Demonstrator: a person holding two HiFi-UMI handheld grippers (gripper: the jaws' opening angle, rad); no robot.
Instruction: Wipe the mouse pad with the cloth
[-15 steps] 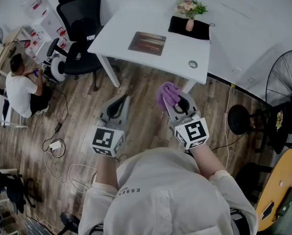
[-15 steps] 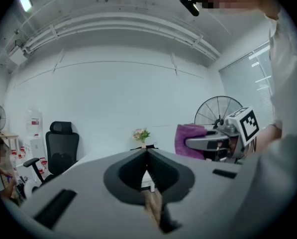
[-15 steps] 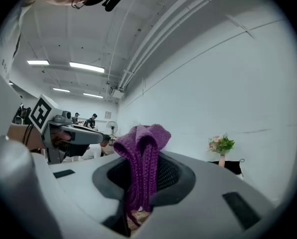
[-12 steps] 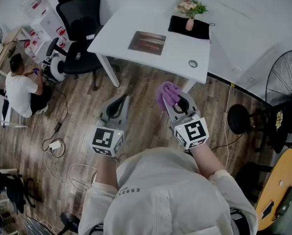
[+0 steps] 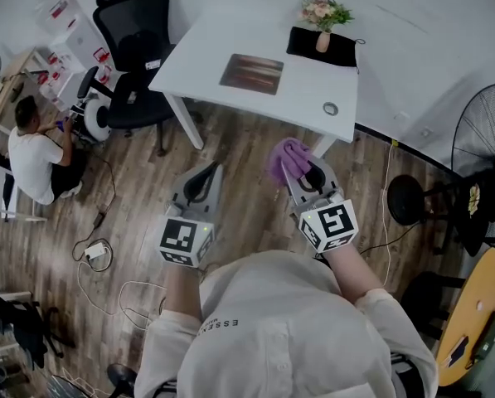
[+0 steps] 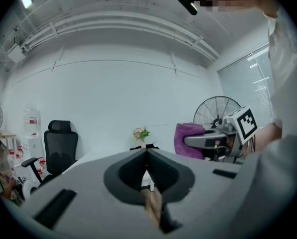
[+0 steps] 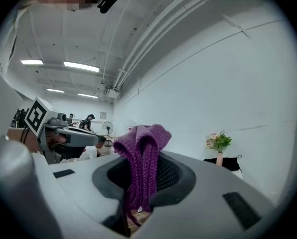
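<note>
Firmly, my right gripper [image 5: 302,172] has its jaws clamped on the one purple cloth [image 5: 286,159], whose bunched folds stick out past the tips toward the table [image 5: 199,56]. My left gripper [image 5: 202,182] has its jaws pressed together on nothing. Well ahead, the single mouse pad [image 5: 251,73] lies flat on the white top, its long axis along the table's length. My shirt [image 5: 255,338] reads "ESSEN", the rest unclear.

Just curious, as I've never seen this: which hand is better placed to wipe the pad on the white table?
Right. The right tool is clamped on the purple cloth; the left tool is shut and empty. Neither is at the pad yet.
</note>
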